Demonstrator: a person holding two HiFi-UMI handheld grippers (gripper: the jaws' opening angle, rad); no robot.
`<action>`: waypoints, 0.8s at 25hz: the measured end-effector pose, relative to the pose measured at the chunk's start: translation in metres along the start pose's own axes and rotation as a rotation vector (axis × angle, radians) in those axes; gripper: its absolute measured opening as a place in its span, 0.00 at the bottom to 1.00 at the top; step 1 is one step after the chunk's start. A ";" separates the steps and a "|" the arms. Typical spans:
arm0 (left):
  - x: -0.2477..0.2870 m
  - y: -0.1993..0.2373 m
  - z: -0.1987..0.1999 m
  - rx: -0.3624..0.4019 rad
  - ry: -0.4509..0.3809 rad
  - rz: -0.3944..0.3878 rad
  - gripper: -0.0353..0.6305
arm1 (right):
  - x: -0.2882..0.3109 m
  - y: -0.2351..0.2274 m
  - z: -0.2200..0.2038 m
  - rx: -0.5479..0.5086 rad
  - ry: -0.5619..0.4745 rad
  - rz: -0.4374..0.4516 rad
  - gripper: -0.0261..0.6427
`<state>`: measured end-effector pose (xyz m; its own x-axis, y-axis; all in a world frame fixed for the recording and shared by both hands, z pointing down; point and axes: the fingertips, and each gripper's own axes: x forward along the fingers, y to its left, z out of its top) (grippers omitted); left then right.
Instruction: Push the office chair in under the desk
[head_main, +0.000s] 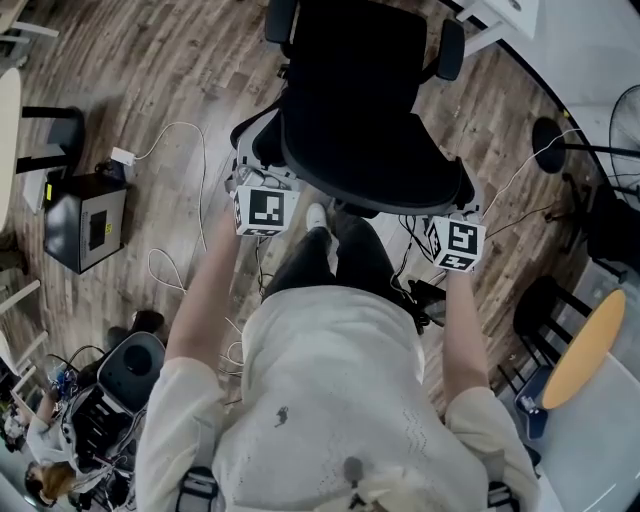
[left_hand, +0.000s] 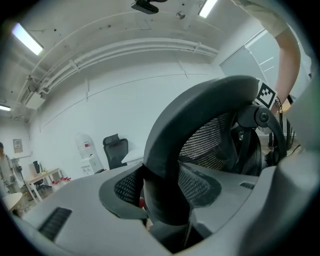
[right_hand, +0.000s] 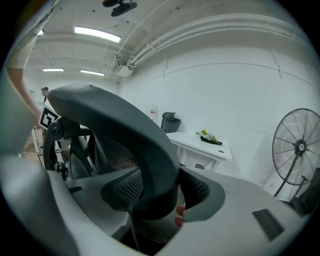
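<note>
Grip on both sides gives steering control: the left gripper (left_hand: 165, 200) and the right gripper (right_hand: 155, 195) each clamp the curved rim of the backrest (head_main: 380, 160), one per side, so a push should roll the chair (head_main: 350, 70) straight. It stands on the floor (head_main: 150, 90), short of the white desk (right_hand: 192, 142).

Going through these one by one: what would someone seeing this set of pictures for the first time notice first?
The black mesh-backed office chair fills the top centre of the head view, standing on the wood-plank floor. The left gripper and the right gripper are both clamped on the curved rim of its backrest, one at each side. A white desk edge shows just beyond the chair at the top right.
</note>
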<state>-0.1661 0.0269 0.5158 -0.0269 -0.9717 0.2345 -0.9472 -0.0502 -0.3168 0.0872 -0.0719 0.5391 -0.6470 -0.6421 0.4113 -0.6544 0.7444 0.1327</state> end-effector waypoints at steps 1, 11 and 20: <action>0.002 0.001 0.000 0.001 -0.001 -0.001 0.41 | 0.002 -0.001 0.000 0.001 0.000 -0.001 0.39; 0.041 0.015 0.003 -0.005 -0.012 -0.022 0.40 | 0.032 -0.020 0.009 0.005 0.001 -0.015 0.39; 0.075 0.020 0.012 -0.002 -0.014 -0.028 0.40 | 0.055 -0.044 0.021 -0.001 -0.001 -0.026 0.39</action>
<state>-0.1832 -0.0500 0.5162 0.0038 -0.9731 0.2304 -0.9480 -0.0768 -0.3088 0.0726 -0.1438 0.5368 -0.6300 -0.6618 0.4063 -0.6707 0.7274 0.1449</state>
